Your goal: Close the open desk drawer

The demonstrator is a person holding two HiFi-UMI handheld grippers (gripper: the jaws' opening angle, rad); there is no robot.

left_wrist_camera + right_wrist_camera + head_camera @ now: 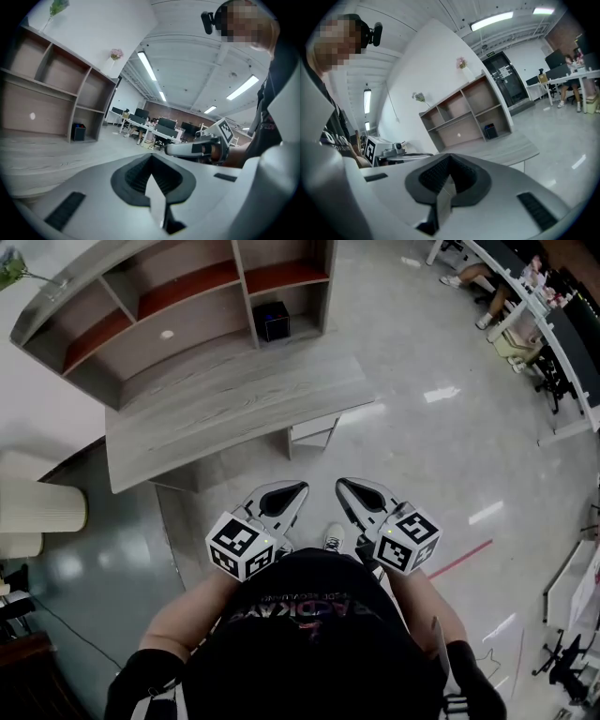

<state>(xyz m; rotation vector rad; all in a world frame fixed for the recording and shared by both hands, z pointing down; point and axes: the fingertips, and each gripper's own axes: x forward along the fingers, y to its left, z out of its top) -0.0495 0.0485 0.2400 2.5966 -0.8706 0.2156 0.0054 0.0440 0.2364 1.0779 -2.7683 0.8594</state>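
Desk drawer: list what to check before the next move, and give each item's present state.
1. Left claw shut and empty: ok.
2. Right claw shut and empty: ok.
3. Drawer in sight in the head view, under the desk: ok.
4. How far the drawer stands open: cannot tell.
5. Claws within touch of the drawer: not ok. Both are held close to the body, apart from the desk.

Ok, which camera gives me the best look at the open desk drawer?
The head view: the white drawer juts out from under the desk, seen from above. The left gripper view shows only the top of the desk; the right gripper view shows the desk from the side, with the drawer not discernible.
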